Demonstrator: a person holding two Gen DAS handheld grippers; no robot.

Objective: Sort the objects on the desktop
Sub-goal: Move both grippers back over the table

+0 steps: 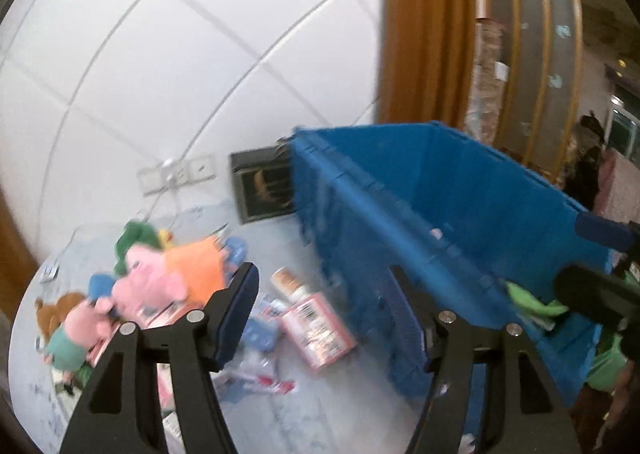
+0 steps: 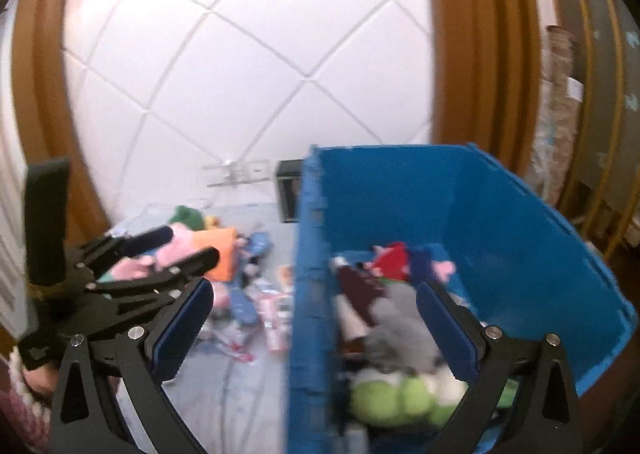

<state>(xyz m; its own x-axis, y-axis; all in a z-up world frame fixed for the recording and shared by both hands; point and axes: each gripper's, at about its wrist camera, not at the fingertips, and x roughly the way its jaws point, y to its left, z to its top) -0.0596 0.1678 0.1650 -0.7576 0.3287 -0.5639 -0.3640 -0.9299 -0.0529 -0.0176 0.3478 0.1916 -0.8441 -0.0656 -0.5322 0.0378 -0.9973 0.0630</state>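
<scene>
Both grippers hang with jaws spread wide and nothing between them: the left gripper (image 1: 324, 294) over the pale tabletop (image 1: 340, 406) at the near corner of the crate, the right gripper (image 2: 316, 306) straddling the crate's left wall, one finger outside and one over the contents. Farthest left on the tabletop lies a heap of soft plush toys (image 1: 132, 286), pink figures in teal and orange cloth, with a green plush (image 1: 136, 238) behind them and a brown one at the edge; all are blurred. Just right of the heap, near the left gripper's left finger, a flat pink printed box (image 1: 320, 330) lies tilted, a small round-topped bottle (image 1: 286, 282) just beyond it, and thin blue and red packets (image 1: 260, 370) scattered nearby. A dark framed picture (image 1: 260, 186) leans against the white panelled wall (image 1: 160, 54), partly hidden by the crate's corner, with a white socket strip (image 1: 176, 174) to its left. The blue plastic crate (image 1: 460, 194) stands to the right, rigid, ribbed on the outside, smooth inside, its open top toward the cameras. Inside it, in the right wrist view, lie a red and navy plush (image 2: 394, 258), a grey soft bundle (image 2: 400, 318), and a lime-green rounded plush (image 2: 384, 398) nearest the camera. Wooden trim (image 1: 420, 34) rises behind the crate.
</scene>
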